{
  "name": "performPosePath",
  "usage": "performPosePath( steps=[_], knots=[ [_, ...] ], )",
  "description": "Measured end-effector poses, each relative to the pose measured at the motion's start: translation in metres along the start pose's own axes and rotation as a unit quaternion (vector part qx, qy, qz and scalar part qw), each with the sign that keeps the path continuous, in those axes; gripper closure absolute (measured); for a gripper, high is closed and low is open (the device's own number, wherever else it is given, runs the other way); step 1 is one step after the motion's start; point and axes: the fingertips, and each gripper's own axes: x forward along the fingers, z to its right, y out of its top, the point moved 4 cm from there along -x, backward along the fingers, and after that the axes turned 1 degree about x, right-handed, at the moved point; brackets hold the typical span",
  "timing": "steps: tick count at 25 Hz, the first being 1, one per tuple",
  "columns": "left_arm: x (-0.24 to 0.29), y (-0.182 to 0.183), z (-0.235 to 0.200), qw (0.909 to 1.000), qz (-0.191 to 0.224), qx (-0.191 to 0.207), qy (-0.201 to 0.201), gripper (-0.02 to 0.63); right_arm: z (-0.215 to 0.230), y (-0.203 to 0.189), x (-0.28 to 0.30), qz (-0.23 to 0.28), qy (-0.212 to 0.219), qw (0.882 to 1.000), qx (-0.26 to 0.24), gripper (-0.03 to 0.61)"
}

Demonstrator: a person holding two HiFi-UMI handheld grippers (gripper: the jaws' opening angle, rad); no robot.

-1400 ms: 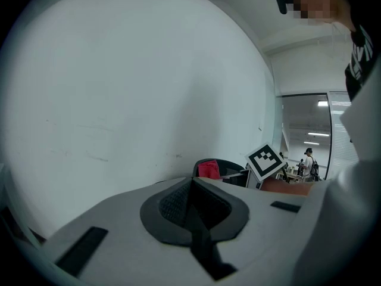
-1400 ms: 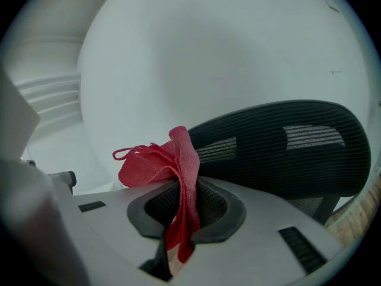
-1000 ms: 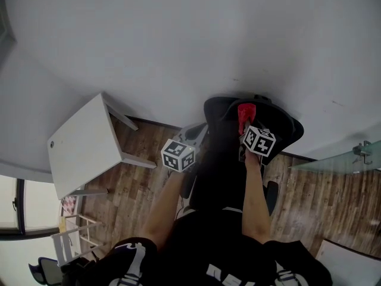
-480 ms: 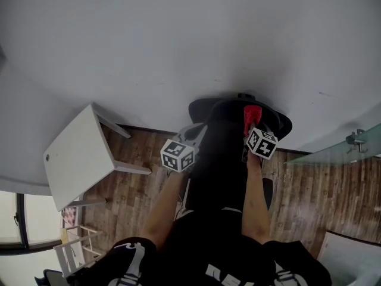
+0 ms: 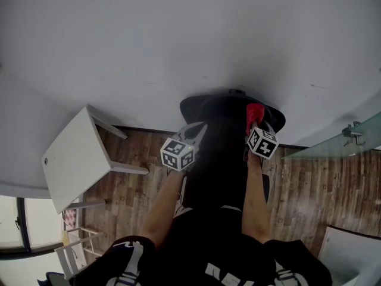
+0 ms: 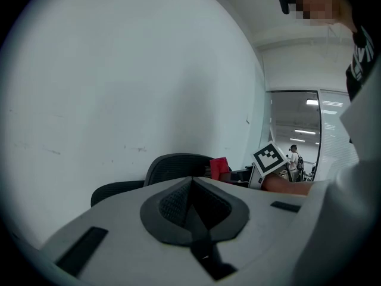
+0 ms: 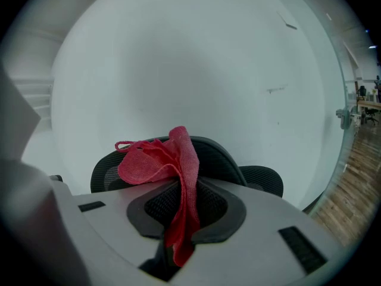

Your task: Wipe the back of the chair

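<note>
Right gripper [image 7: 183,210]: red cloth [image 7: 156,162] is clamped, held near the black chair back [image 7: 219,154] | Left gripper [image 6: 191,190]: jaws are pressed together, nothing gripped.

No legible text, labels or numbers anywhere; white print on black shirt [image 5: 202,243] unreadable.

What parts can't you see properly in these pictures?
- Head view: the seat of the chair, hidden under its back and the arms.
- Right gripper view: whether the cloth touches the chair, because the cloth covers that spot.
- Right gripper view: the tips of the right tongs, covered by the cloth.
- Left gripper view: the far-off person, too small.
</note>
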Motion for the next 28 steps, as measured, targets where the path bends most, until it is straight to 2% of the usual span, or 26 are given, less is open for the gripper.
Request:
performPosePath(
  steps=[11,18,23,28],
  knots=[
    [-0.015,-0.009,0.014,0.9997,-0.007,0.003,0.023,0.589,0.018,-0.001,-0.020,0.023,-0.017,1.000,-0.012,0.509],
    [-0.029,-0.015,0.021,0.9991,0.006,0.003,0.042,0.589,0.033,-0.004,-0.044,0.048,-0.037,0.998,0.003,0.508],
    [-0.044,-0.019,0.014,0.9970,0.013,0.004,0.077,0.589,0.033,-0.012,-0.059,0.056,-0.030,0.998,0.014,0.508],
    [-0.056,-0.021,0.007,0.9961,0.018,0.003,0.087,0.589,0.018,-0.019,-0.065,0.057,-0.012,0.998,0.013,0.508]
  ],
)
